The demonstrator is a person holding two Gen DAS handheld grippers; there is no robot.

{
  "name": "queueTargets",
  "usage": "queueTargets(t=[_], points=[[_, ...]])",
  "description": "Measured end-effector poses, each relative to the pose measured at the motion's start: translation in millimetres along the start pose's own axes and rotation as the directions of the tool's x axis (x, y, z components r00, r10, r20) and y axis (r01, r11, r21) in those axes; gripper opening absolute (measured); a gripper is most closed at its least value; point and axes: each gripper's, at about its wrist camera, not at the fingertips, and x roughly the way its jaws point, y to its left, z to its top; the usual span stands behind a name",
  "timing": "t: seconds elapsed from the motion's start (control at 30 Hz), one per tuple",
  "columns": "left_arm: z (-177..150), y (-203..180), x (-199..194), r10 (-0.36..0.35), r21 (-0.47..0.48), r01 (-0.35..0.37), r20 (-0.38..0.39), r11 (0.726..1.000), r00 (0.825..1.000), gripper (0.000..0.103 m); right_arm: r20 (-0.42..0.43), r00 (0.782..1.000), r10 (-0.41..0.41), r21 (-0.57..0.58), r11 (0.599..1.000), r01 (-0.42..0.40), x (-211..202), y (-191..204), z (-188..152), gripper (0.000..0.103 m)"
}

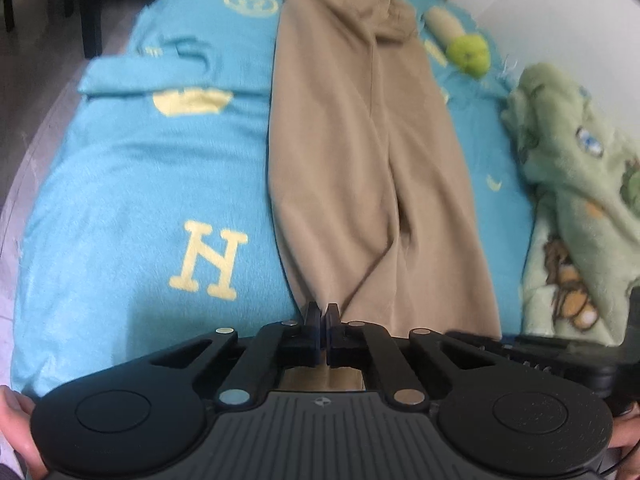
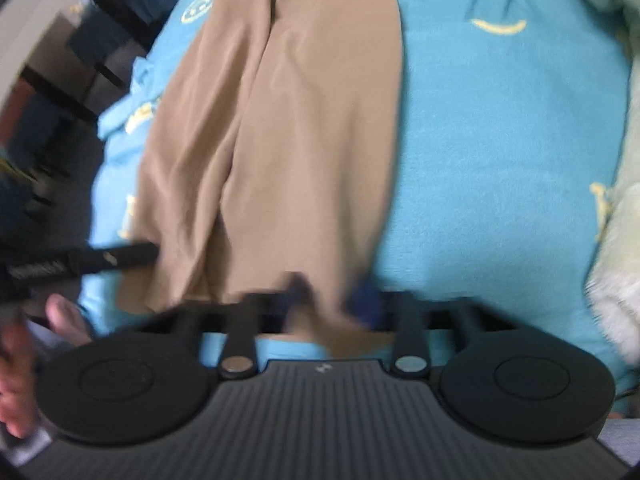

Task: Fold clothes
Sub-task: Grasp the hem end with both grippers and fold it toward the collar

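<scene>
Where the left gripper (image 1: 322, 312) meets the near hem of the long tan soft-fabric trousers (image 1: 360, 152), its two black fingers (image 1: 313, 316) are pressed together with a pinch of the cloth between them, at the hem's left corner. The right gripper (image 2: 334, 300) is blurred in its own view; its fingers (image 2: 364, 300) stand apart with the tan hem lying in the gap between them, and whether they press the cloth cannot be told.

The trousers lie lengthwise on a bed, stretching away from both grippers, the two legs side by side with a crease running down the middle and a bunched end at the far side. Under them is a turquoise fleece blanket with yellow letters and emblems (image 1: 152, 184), a large yellow "H" showing just left of the trousers. To the right of the trousers, near the far end, a green round plush toy (image 1: 469, 56) rests on the blanket. Further right, a pale green fleece blanket with cartoon figures (image 1: 572, 200) lies crumpled along the bed's edge.

In the right wrist view the left gripper's black body (image 2: 80, 260) reaches in from the left, touching the trousers' edge, and a hand (image 2: 16, 360) shows at the lower left corner.
</scene>
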Motion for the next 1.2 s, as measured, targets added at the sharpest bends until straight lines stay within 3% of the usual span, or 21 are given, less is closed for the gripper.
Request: queueTargets(t=[0.13,0.3,0.47,0.67,0.73,0.87,1.0,1.2], points=[[-3,1,-43,-0.075,-0.028,0.079,0.134,0.996,0.988,0.002,0.099,0.992,0.074,0.049,0.996,-0.079,-31,-11,-2,0.011],[-14,-20,-107,-0.140,0.001,0.147,0.308,0.989,0.941,0.001,0.259,0.953,0.155,0.059,0.983,-0.176,-91,-21,-15,0.010],[-36,-43,-157,-0.185,0.045,0.182,0.395,0.982,0.900,0.001,0.363,0.899,0.246,0.034,0.960,-0.276,-145,-20,-36,0.009],[-80,-61,-204,-0.214,0.126,0.175,0.470,0.976,0.856,0.001,0.446,0.844,0.297,-0.022,0.947,-0.322,-191,-22,-80,0.009],[-80,-65,-205,-0.212,0.142,0.163,0.478,0.976,0.852,0.001,0.460,0.835,0.304,-0.017,0.943,-0.333,-195,-25,-79,0.009],[-54,-70,-195,-0.186,0.160,0.123,0.487,0.979,0.853,0.001,0.477,0.835,0.274,-0.010,0.952,-0.307,-189,-19,-43,0.009],[-6,-75,-173,-0.131,0.178,0.046,0.502,0.983,0.855,0.002,0.485,0.837,0.254,-0.004,0.957,-0.289,-172,-13,12,0.009],[78,-69,-118,-0.069,0.139,-0.005,0.517,0.990,0.853,0.002,0.490,0.850,0.194,-0.010,0.976,-0.217,-125,-6,92,0.009]])
